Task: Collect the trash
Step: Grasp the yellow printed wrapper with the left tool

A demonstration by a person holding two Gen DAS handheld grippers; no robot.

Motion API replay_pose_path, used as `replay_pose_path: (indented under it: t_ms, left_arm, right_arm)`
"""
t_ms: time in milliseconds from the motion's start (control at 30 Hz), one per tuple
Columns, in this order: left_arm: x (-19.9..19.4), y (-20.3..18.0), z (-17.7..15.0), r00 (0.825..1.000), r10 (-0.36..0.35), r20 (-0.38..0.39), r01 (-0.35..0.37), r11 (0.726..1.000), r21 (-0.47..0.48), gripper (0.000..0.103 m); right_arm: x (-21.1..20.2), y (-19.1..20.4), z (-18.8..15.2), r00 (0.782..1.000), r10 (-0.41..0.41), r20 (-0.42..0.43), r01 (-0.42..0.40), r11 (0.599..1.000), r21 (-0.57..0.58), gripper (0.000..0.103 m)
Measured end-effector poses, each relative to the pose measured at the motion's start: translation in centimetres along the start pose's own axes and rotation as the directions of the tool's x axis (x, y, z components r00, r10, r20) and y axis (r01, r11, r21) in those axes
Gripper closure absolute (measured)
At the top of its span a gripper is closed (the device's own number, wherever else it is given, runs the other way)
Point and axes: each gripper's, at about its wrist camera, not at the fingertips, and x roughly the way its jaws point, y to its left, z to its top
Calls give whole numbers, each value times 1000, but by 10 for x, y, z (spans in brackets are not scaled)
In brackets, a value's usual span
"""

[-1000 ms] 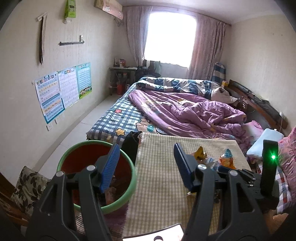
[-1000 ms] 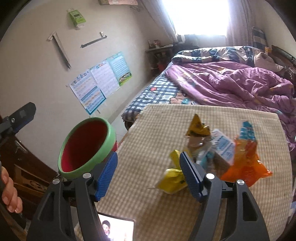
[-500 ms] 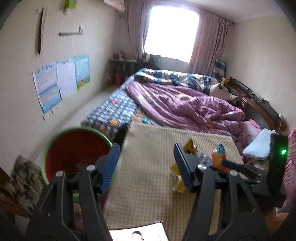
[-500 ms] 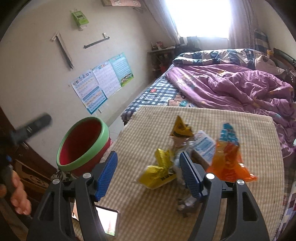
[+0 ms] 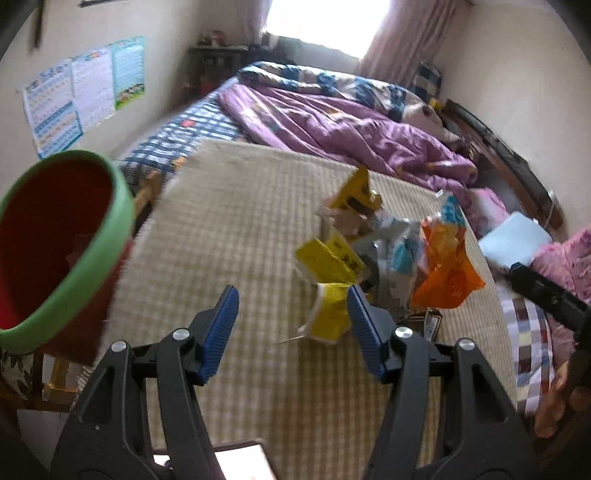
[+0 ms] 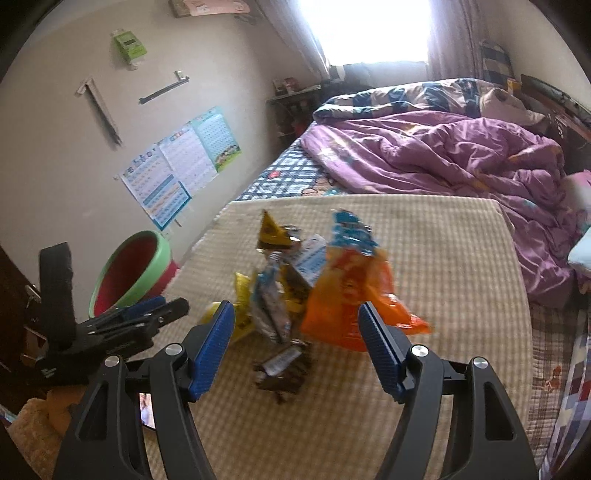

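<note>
Checked beige mat (image 6: 424,258) carries piled wrappers (image 6: 314,280)

Daylight floods through a bright curtained window (image 6: 369,33) at the far end of the room. Colourful paper charts (image 6: 181,166) hang on the plain beige wall (image 6: 55,147). A rumpled purple quilt (image 5: 354,136) covers the bed beside the checked beige mat (image 6: 424,258).

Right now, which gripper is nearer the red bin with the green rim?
Left. The left gripper hangs just beside the bin, apart from it; the right gripper hangs over the wrapper pile, farther off.
</note>
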Motion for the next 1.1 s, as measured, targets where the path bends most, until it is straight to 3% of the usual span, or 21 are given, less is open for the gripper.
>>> replay_pose_path:
  t_ms: [233, 367, 400, 467, 533, 800, 833, 900, 1100]
  left_arm:
    - [41, -28, 5, 996, -4, -84, 11, 996, 90, 45]
    - [63, -27, 6, 990, -29, -142, 36, 998, 51, 47]
    - [64, -26, 5, 989, -38, -143, 45, 998, 40, 49]
    - [65, -28, 6, 987, -64, -147, 69, 997, 35, 65]
    - [64, -33, 6, 988, -46, -149, 55, 997, 56, 71]
    - [55, -25, -2, 986, -21, -166, 25, 999, 22, 71]
    - [56, -24, 0, 986, -12, -165, 15, 1000, 13, 69]
    - [55, -21, 1, 987, -10, -159, 7, 1000, -22, 54]
    - [58, -21, 3, 988, -16, -154, 12, 1000, -27, 53]
  right_arm:
    - [6, -25, -2, 1000, 11, -20, -10, 999, 41, 36]
    - [9, -38, -1, 999, 19, -27, -18, 998, 61, 36]
    - [10, -41, -1, 999, 20, -29, -18, 998, 64, 36]
    - [11, -43, -1, 999, 20, -32, -18, 997, 71, 36]
    - [13, -45, 1, 999, 23, -35, -20, 997, 79, 36]
    - [29, -52, 16, 999, 9, -43, -6, 998, 67, 33]
    - [33, -55, 17, 999, 5, -50, -1, 998, 69, 33]
    - [42, -62, 20, 997, 13, -74, -7, 996, 92, 33]
    - [63, -72, 19, 990, 62, -123, -43, 987, 154, 32]
